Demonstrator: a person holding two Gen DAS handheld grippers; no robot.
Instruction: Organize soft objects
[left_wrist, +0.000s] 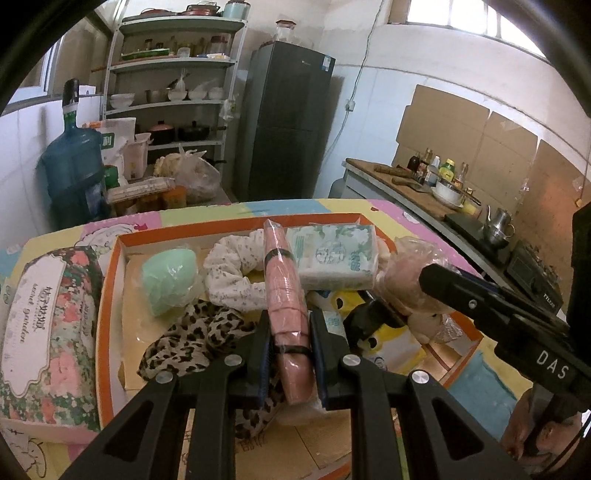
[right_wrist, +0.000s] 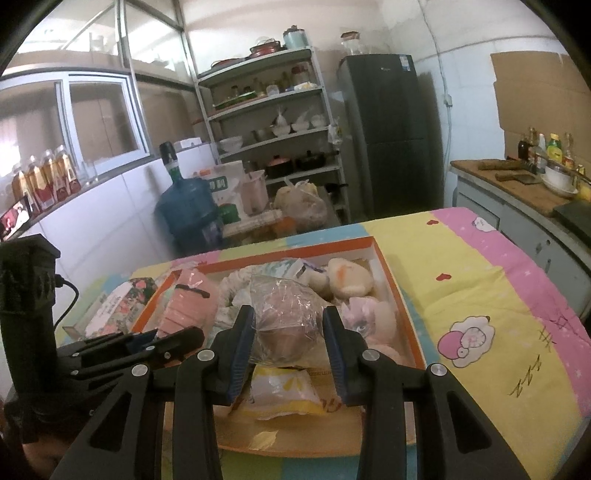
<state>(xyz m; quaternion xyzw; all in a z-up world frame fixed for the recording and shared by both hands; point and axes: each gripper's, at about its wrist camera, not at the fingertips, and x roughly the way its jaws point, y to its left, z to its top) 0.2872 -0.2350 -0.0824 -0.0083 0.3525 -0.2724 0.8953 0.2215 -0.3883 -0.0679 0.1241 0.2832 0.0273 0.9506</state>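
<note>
Left of your left jaws, outside the orange-rimmed box (left_wrist: 110, 295), sits the floral tissue pack (left_wrist: 48, 325). It is well apart from the grip and out of play.

Left gripper (left_wrist: 290, 347): jaws pinching the pink wrapped roll (left_wrist: 286, 291) near its lower black band, pads pressed on both sides. The long end sticks out ahead of the jaws, over the white patterned scrunchie (left_wrist: 229, 273) and beside the tissue packet (left_wrist: 336, 258). The leopard-print cloth (left_wrist: 192, 339) lies just left of and under the jaws; the mint-green sponge (left_wrist: 170, 280) lies further left.

Risk, as I judge it: the film on that roll is slick and you hold it near one end, so it may pivot or slide out if you swing fast. The leopard cloth could also snag on the left finger and drag along.

Right gripper (right_wrist: 290, 332): jaws closed on the plastic-bagged pinkish bundle (right_wrist: 286, 314), which bulges between and ahead of the pads. The yellow-and-white packet (right_wrist: 284, 391) lies under the jaws; the cream plush toy (right_wrist: 347, 282) lies beyond and right of them.

Risk: you may be gripping loose bag rather than the contents, so the bundle could sag or slip. Your two grippers are near each other over the box, and a careless crossing could knock them together.
</note>
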